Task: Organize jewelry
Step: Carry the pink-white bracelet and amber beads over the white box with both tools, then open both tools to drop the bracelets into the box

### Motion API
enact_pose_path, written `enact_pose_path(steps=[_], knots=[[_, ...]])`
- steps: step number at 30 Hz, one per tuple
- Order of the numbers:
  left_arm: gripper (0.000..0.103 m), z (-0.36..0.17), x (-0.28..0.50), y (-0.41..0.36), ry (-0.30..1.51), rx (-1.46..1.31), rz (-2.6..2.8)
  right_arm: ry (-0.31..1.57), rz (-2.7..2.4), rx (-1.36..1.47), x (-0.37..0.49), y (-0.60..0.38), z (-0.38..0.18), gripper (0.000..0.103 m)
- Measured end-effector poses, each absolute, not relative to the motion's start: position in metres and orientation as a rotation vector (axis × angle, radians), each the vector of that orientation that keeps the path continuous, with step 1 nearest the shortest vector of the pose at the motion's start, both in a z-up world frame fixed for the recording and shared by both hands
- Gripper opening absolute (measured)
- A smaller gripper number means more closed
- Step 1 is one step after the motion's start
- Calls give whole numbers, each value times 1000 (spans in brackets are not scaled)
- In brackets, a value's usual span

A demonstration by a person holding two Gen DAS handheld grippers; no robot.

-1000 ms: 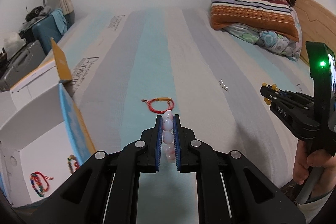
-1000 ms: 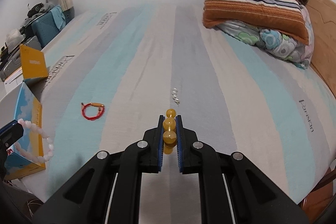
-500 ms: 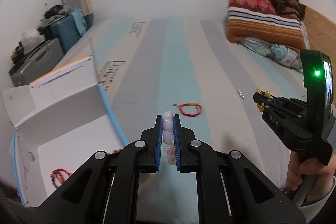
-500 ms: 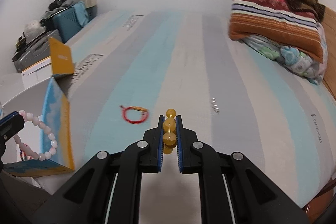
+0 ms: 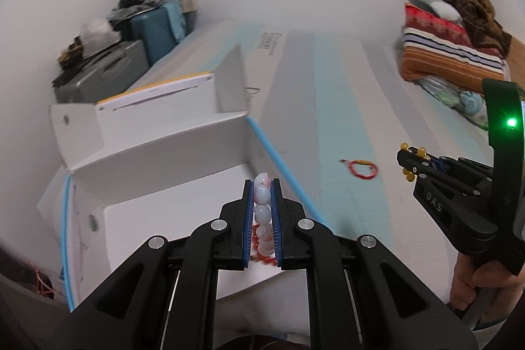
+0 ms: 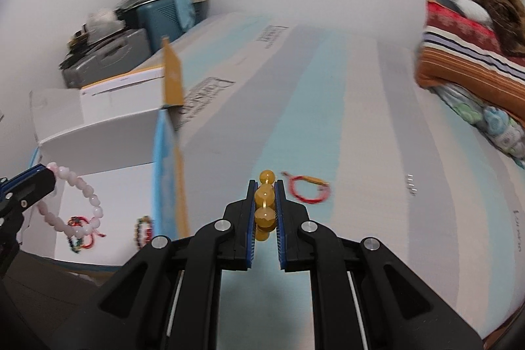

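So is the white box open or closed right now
Open. The white box has its flaps raised, and its floor shows in the right wrist view, with beaded bracelets lying inside.

My own fingers hide the pink bracelet's [image 5: 262,212] lower loop; 3 specks [image 6: 411,182] far right stay too small to identify.

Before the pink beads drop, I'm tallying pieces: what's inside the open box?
Two pieces lie on the floor of the white box: a red multicolored bracelet and a dark beaded bracelet. The blue box wall and the hanging pink bracelet hide the rest.
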State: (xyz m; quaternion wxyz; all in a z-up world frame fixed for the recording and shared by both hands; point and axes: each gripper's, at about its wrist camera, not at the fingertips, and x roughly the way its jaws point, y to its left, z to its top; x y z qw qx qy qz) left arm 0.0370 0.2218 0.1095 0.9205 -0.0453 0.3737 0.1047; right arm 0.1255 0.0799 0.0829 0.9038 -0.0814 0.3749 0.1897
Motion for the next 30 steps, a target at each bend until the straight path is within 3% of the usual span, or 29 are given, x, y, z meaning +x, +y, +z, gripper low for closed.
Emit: enact_pose_path(steps=[15, 30], knots=[[10, 62, 5, 318, 858, -177, 391, 834, 618, -207, 99, 192, 59, 9], [10, 27, 5, 347, 917, -209, 417, 963, 620, -264, 108, 231, 10, 9]])
